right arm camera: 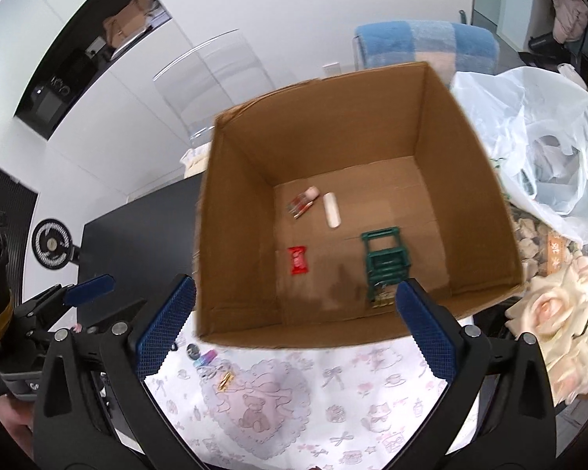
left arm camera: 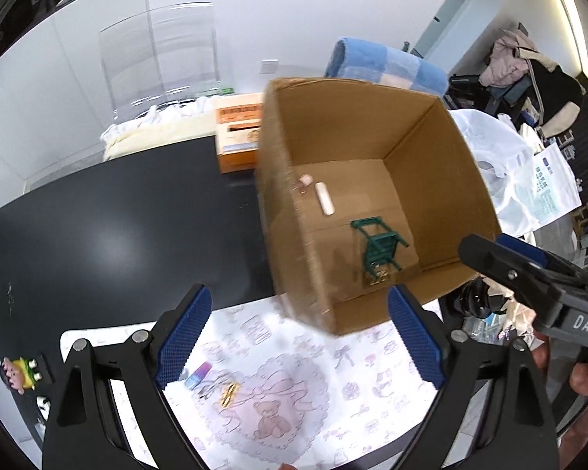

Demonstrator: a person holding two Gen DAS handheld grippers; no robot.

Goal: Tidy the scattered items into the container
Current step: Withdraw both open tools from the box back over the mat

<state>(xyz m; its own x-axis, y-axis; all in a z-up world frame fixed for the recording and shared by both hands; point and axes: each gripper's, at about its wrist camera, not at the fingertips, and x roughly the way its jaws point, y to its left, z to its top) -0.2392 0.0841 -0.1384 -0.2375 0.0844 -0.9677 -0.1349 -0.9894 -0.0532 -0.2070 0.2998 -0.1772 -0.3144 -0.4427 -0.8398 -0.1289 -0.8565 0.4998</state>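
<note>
An open cardboard box [left arm camera: 431, 149] [right arm camera: 239, 235] stands on the black table, its near edge over a patterned mat [left arm camera: 313, 391] [right arm camera: 333, 399]. Inside lie a green toy chair [left arm camera: 380, 244] [right arm camera: 386, 264], a white tube [left arm camera: 324, 197] [right arm camera: 331, 209], a pink-capped vial [right arm camera: 303, 201] and a red packet [right arm camera: 297, 260]. On the mat rest a purple item [left arm camera: 198, 374] [right arm camera: 207, 358], a gold clip [left arm camera: 229, 393] [right arm camera: 226, 380] and a small round piece [right arm camera: 193, 351]. My left gripper [left arm camera: 300, 337] hangs open and empty above the mat. My right gripper [right arm camera: 296, 329] is open and empty at the box's near edge.
An orange tissue box [left arm camera: 237, 133] and a clear chair [left arm camera: 160, 51] stand behind the table. White plastic bags [right arm camera: 537, 149] and cream artificial roses [right arm camera: 552, 313] crowd the right side. A small toy figure [left arm camera: 19, 372] sits at the table's left, a black fan [right arm camera: 53, 248] beyond it.
</note>
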